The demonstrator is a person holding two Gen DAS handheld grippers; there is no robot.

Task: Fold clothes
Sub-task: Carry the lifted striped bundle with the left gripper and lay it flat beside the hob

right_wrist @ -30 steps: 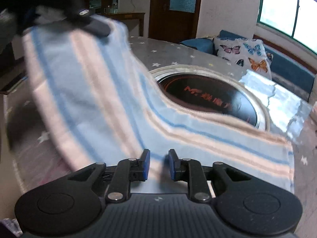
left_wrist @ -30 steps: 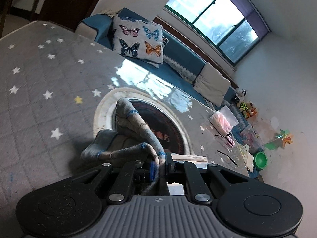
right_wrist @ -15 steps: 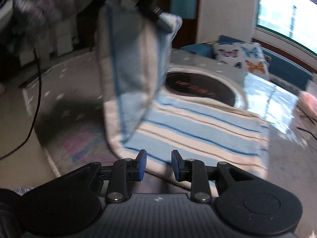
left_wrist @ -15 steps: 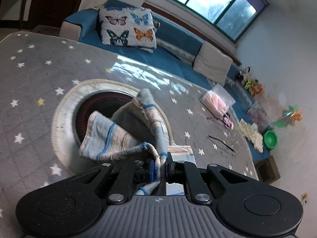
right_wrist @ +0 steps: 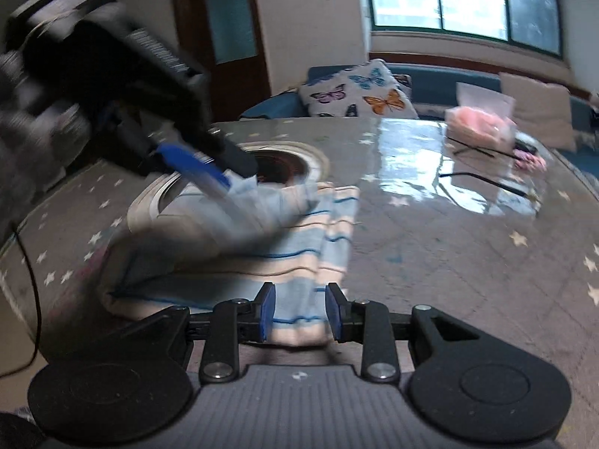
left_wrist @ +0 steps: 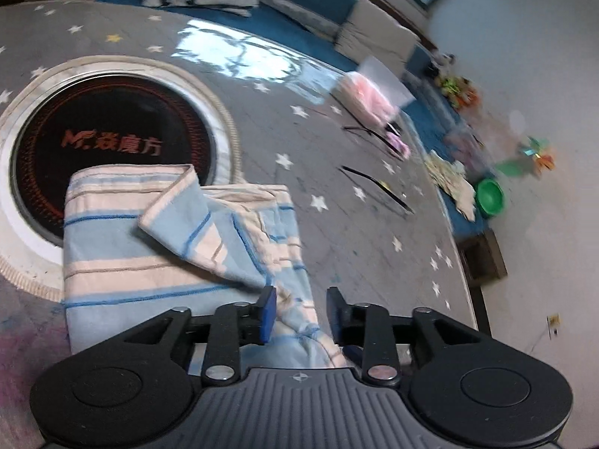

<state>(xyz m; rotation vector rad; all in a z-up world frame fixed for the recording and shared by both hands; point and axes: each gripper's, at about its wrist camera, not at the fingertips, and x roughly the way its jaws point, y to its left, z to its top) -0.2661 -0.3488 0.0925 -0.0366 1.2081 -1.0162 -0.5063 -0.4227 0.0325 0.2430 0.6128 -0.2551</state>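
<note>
A blue and cream striped towel [left_wrist: 149, 262] lies folded on the grey star-patterned table [left_wrist: 337, 243], partly over the round black cooktop [left_wrist: 112, 142]. Its top layer is rumpled and one corner is turned back. My left gripper [left_wrist: 299, 314] hangs low over the towel's right edge; its jaws are opening, with a loose fold of towel between the pads, not pinched. The right wrist view shows the left gripper [right_wrist: 232, 172] blurred above the towel [right_wrist: 262, 262]. My right gripper [right_wrist: 299, 314] stands with its jaws apart at the towel's near corner, the pads not pressing on it.
A pink-filled clear bag [left_wrist: 368, 99] and thin black sticks [left_wrist: 378, 183] lie on the table's far right. A green bowl [left_wrist: 489, 196] sits beyond the table edge. A butterfly cushion [right_wrist: 359, 93] rests on the blue sofa behind. A black cable [right_wrist: 30, 280] hangs at the left.
The left gripper carried the lifted towel edge across and down onto the rest of the towel, then its jaws came apart. The right gripper swung to the towel's near corner, jaws slightly wider.
</note>
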